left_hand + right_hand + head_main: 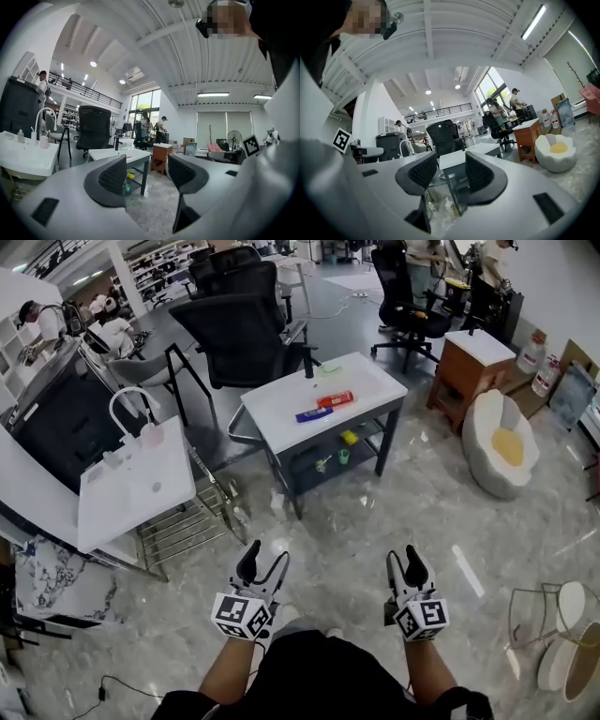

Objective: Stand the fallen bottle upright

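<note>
Bottle (pixel 335 399) flat on table (pixel 281 418); left gripper (pixel 267 555), right gripper (pixel 403 557) held level

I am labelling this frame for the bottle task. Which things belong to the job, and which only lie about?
Job: red bottle lying on the white table; left gripper; right gripper.
Lying about: blue item, yellow item, green cup, office chair.

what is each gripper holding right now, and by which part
Nothing is held. The left gripper and the right gripper both have their jaws apart and empty, well away from the white table.
</note>
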A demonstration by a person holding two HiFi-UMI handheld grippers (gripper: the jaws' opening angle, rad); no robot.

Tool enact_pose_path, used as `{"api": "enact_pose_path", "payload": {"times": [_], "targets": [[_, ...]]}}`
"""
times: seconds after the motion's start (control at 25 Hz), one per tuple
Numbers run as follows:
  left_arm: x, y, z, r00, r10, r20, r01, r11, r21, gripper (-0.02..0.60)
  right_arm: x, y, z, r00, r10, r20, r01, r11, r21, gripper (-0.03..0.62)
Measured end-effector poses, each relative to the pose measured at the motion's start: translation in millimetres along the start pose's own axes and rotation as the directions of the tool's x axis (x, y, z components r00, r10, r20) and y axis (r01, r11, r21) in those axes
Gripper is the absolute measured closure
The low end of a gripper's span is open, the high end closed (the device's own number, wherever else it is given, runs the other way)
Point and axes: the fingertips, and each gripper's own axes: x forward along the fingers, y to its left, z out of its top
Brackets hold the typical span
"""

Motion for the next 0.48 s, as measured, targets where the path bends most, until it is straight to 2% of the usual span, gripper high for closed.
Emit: {"api": "enact_pose_path", "payload": {"times": [0.24,0.48], "targets": [[53.8,22.4,-2.1,0.999,-0.037,0.004,0.037,0.999,-0.006,0.301,44.6,-19.8,-2.4,1.0,-0.017,-0.006,0.017,1.0,-0.003,0.41],[125.1,69.6,15.5,0.996,-0.085,0.027,0.085,0.996,-0.004,0.301,122.3,-21.2,30.8,0.999,-0.028,0.043,0.03,0.998,-0.049,0.41]]}}
